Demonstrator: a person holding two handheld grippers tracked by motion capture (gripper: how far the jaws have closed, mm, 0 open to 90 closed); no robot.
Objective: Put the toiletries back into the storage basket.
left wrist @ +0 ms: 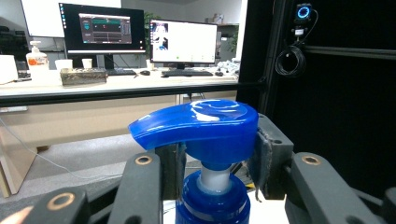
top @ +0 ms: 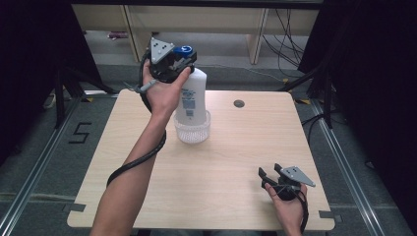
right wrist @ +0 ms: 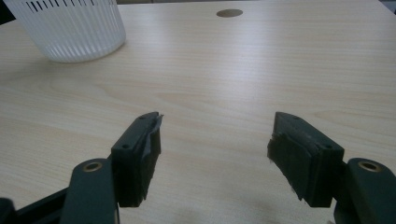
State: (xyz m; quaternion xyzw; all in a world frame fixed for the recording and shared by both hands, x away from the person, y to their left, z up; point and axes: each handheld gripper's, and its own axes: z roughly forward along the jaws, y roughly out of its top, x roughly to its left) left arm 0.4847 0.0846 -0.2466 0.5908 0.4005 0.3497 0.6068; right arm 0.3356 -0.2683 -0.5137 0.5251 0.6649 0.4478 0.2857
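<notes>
Left gripper point(top: 178, 64): black body, grey three-cornered plate on top, black cable trailing along the forearm.
Right gripper point(top: 270, 173): black, same grey plate, cable at 5 o'clock.
Jaws: brass-coloured pivot screws, worn dark pads point(right wrist: 144, 156).
Forearms: bare, sleeveless.

Pump bottle point(top: 193, 96) stands upright in the basket point(top: 192, 130), far across the surface point(top: 231, 172) and off to the left of the right hand-held gripper point(top: 271, 172). The left hand-held gripper point(top: 178, 63) sits up at its pump head point(left wrist: 201, 123), jaws either side.
</notes>
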